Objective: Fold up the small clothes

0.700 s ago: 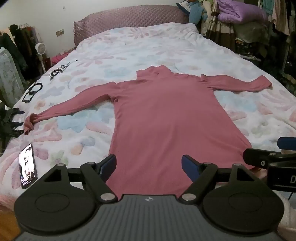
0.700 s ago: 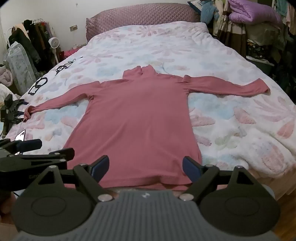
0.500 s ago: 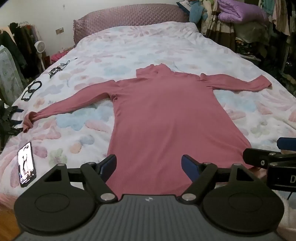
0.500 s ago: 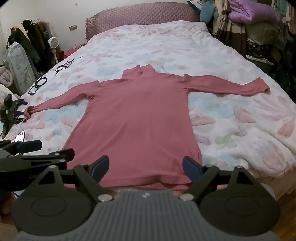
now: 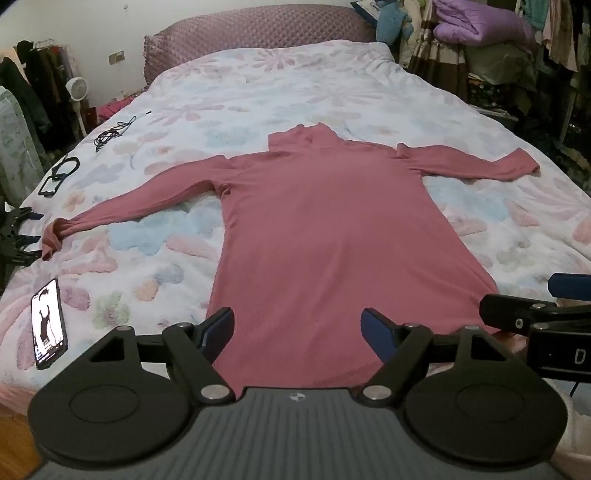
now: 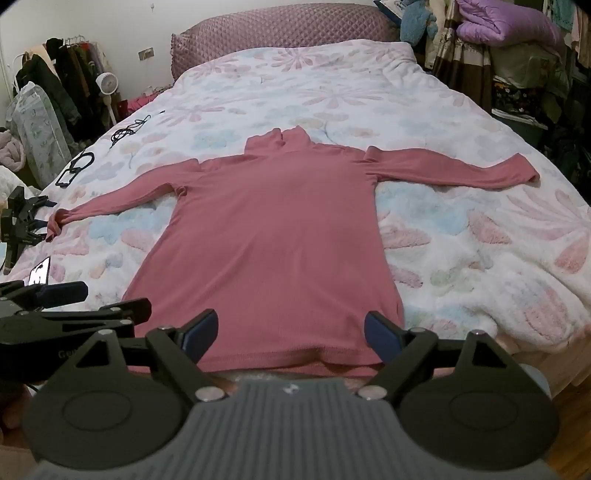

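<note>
A pink long-sleeved turtleneck (image 5: 325, 236) lies flat on the bed, sleeves spread left and right, hem toward me; it also shows in the right wrist view (image 6: 273, 240). My left gripper (image 5: 297, 328) is open and empty, hovering above the hem. My right gripper (image 6: 291, 332) is open and empty above the hem too, slightly to the right. Each gripper shows at the edge of the other's view, the right one (image 5: 535, 317) and the left one (image 6: 66, 314).
The bed has a floral blanket (image 5: 258, 96) and a pink headboard (image 5: 258, 33). A lit phone (image 5: 48, 323) lies at the bed's left front. Black cables (image 5: 110, 134) and a black frame (image 5: 59, 173) lie at the left edge. Clothes and bedding are piled right.
Both grippers have drifted slightly; the garment has not moved and both grippers stay open.
</note>
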A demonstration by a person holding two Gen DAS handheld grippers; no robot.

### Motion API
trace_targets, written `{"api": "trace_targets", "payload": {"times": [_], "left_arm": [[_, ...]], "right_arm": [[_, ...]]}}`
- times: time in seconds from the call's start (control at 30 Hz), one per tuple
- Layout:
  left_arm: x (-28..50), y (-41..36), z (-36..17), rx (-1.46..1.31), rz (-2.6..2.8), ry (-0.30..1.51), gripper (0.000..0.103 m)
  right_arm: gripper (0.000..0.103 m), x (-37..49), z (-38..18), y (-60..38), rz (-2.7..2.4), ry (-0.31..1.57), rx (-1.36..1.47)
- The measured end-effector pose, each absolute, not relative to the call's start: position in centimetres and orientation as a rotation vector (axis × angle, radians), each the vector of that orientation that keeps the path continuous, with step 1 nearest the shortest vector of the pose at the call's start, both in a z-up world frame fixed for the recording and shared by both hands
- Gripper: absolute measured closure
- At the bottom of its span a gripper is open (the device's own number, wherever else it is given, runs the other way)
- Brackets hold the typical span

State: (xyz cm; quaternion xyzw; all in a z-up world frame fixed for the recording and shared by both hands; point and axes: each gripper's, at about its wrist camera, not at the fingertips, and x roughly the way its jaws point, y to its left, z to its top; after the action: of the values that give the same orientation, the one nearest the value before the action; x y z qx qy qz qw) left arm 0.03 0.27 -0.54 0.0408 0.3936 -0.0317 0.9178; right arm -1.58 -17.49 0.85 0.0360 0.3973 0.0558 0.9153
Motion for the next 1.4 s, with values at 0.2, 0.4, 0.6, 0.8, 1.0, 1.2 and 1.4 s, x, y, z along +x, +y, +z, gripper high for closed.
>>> {"api": "trace_targets", "payload": {"times": [0.2, 0.4, 0.6, 0.8, 1.0, 1.2, 1.4], "left_arm": [[-0.08, 0.1, -0.5, 0.084, -0.066, 0.812, 0.012], [-0.06, 0.18, -0.54, 0.084, -0.065, 0.812, 0.012], [-0.07, 0.15, -0.58, 0.084, -0.066, 0.813, 0.012], [-0.09, 0.16, -0.58, 0.085, -0.066, 0.813, 0.012], [-0.02, 0.17, -0.56, 0.083, -0.065, 0.814, 0.012], [-0.08, 0.07, -0.6, 0.084, -0.066, 0.815, 0.012], [-0.01, -0.04, -0.67, 0.086, -0.068, 0.818, 0.012]], "right_arm": [[0.021, -1.57, 0.82, -17.46, 0.115, 0.818, 0.074], [0.021, -1.54, 0.8, -17.47, 0.115, 0.819, 0.075], [0.021, -1.53, 0.81, -17.41, 0.115, 0.82, 0.075], [0.021, -1.51, 0.79, -17.48, 0.116, 0.822, 0.075], [0.02, -1.49, 0.82, -17.43, 0.116, 0.822, 0.075], [0.021, -1.49, 0.62, -17.55, 0.116, 0.824, 0.076], [0.021, -1.48, 0.61, -17.53, 0.116, 0.825, 0.077]]}}
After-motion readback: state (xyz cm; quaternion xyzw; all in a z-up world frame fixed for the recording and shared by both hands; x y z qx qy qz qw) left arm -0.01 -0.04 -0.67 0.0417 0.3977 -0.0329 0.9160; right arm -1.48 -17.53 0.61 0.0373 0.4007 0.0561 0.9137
